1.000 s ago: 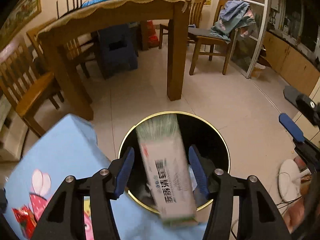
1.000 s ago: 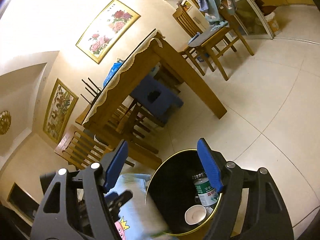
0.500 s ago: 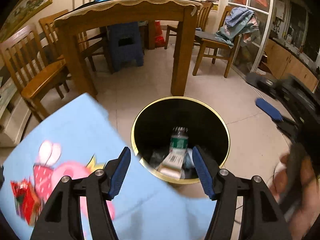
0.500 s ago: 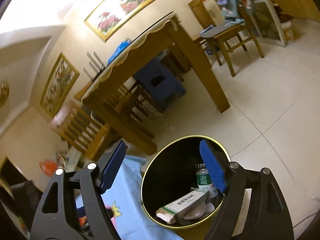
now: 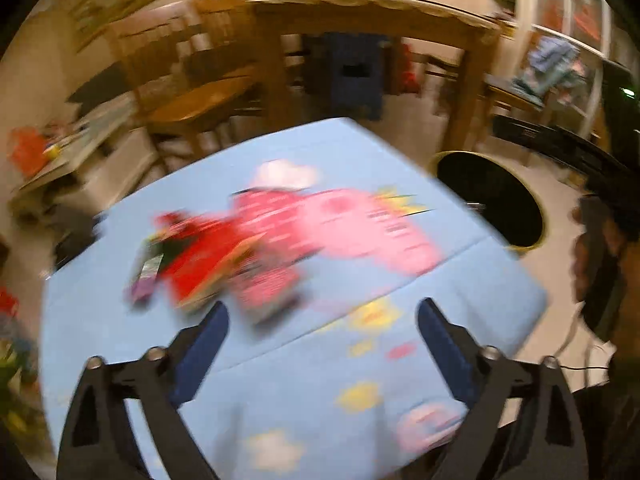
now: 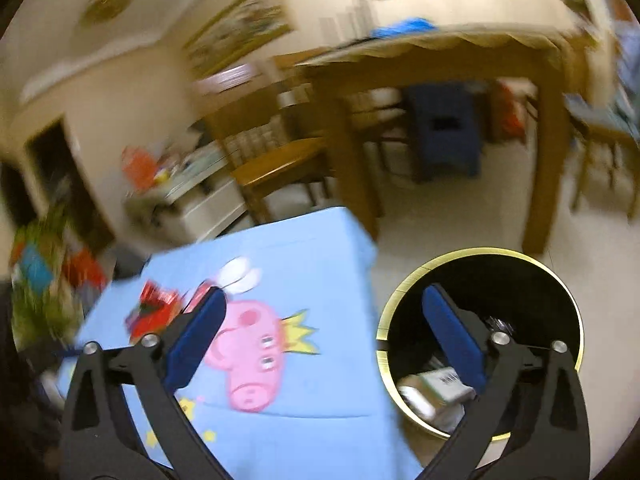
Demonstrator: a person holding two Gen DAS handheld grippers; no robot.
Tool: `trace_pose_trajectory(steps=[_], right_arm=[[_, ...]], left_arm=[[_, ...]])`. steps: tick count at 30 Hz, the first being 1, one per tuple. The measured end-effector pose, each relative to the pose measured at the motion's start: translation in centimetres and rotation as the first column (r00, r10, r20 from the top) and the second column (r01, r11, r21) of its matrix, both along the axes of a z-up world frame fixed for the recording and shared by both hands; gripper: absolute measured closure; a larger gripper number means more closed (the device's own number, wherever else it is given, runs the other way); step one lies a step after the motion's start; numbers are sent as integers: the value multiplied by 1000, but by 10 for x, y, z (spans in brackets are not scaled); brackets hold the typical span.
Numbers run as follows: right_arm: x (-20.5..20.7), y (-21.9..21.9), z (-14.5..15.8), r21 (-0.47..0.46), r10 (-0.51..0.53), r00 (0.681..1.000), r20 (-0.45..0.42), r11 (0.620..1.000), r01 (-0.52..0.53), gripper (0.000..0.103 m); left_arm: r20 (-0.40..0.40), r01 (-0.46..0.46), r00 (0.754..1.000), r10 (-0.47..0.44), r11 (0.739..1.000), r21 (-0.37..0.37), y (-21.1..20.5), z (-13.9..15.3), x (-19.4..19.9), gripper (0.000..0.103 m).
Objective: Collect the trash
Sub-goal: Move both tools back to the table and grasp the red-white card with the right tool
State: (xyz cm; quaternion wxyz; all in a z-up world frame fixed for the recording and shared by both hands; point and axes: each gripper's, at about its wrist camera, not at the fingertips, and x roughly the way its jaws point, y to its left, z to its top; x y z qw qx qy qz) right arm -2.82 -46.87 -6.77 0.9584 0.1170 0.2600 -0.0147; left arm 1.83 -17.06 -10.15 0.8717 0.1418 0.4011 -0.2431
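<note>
A black trash bin with a gold rim (image 5: 490,200) (image 6: 478,254) stands on the floor beside a low table with a light blue cartoon-pig cloth (image 5: 304,360) (image 6: 288,380). In the bin lie a white-green box (image 6: 438,386) and other trash. A red wrapper (image 5: 196,256) (image 6: 152,310) and a small purple packet (image 5: 146,278) lie on the cloth, blurred. My left gripper (image 5: 322,326) is open and empty above the cloth. My right gripper (image 6: 322,318) is open and empty, between cloth and bin.
A wooden dining table (image 6: 440,64) with chairs (image 6: 276,164) and a blue stool (image 6: 444,136) stands behind. A low white shelf with clutter (image 6: 188,196) is at the left. The other hand and gripper (image 5: 600,216) show at the right of the left wrist view.
The white-green box dropped from my left gripper into the bin. Both grippers have swung left from the bin toward the blue cloth; the red wrapper has come into view.
</note>
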Motion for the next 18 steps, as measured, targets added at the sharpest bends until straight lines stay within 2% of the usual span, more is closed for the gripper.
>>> trace_pose_trajectory(steps=[2, 5, 7, 9, 12, 15, 18], right_arm=[[8, 36, -2, -12, 98, 995, -5, 995, -98, 5], [21, 84, -13, -8, 207, 977, -58, 978, -207, 5], [32, 125, -27, -13, 280, 952, -120, 959, -284, 5], [38, 155, -38, -49, 311, 937, -161, 945, -322, 5], [54, 193, -49, -127, 310, 924, -223, 931, -343, 6], [65, 218, -54, -220, 265, 929, -258, 921, -323, 6], [82, 234, -63, -197, 304, 901, -309, 907, -373, 6]], left_arm=[[11, -89, 996, 89, 996, 13, 50, -4, 4, 7], [-34, -208, 978, 208, 978, -6, 110, -6, 20, 7], [-67, -312, 949, 309, 950, -34, 158, -8, 30, 7], [-77, -386, 921, 381, 921, -60, 193, -6, 35, 7], [-82, -447, 894, 440, 889, -100, 229, -1, 37, 7], [-88, -463, 886, 455, 877, -127, 243, 3, 39, 7], [-104, -456, 890, 445, 878, -146, 246, 2, 40, 7]])
